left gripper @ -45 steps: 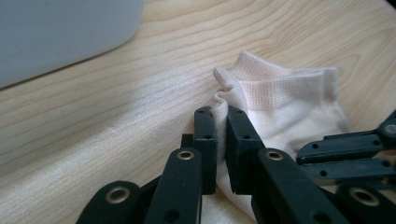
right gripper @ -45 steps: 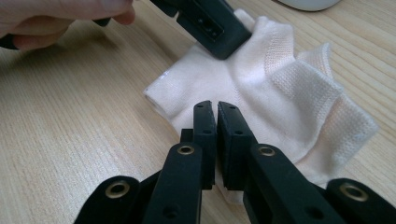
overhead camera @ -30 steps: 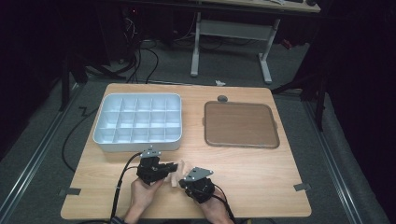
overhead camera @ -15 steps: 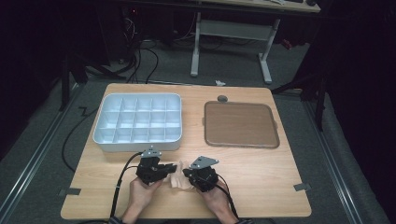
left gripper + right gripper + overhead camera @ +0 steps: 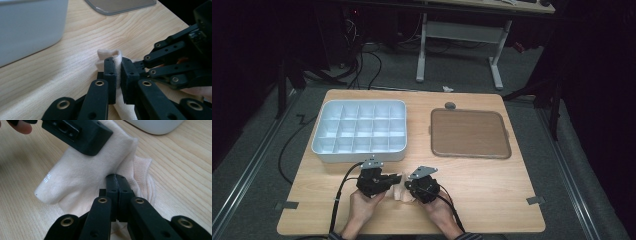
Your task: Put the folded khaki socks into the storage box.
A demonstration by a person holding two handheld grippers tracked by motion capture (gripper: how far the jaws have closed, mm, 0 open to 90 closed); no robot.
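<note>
- Both sets of jaws are closed on cloth: my left gripper (image 5: 388,179) pinches a fold of the sock (image 5: 110,53) between its pads, and my right gripper (image 5: 411,187) has its jaws pressed together with the sock's fabric caught at the tips, as far as the right gripper view lets me judge.
- At the left of the desk (image 5: 492,190) sits the white bin (image 5: 360,131), its compartments looking bare from the high view, close to the desk's left edge and just beyond my left gripper.
- My left hand (image 5: 362,210) comes in at the near edge, left of centre, with the gripper's cable trailing off toward the near left corner.
- Between the two grippers, close to the near edge and about midway along it, lies the sock, pale cream; it rests on the wood with one rounded end free and the ribbed cuff (image 5: 141,171) bunched under my right jaws.
- My right hand (image 5: 439,212) mirrors the left at the near edge.
- Farther right, toward the far right corner, the brown tray (image 5: 469,134) lies flat, well apart from the sock; a small grey knob (image 5: 450,105) sits just beyond it.
- My read is that I am folding or rolling the sock. To do it well I would keep both pinches firm but shallow, move the hands together so the cloth neither stretches nor slips, and keep it low over the desk.
</note>
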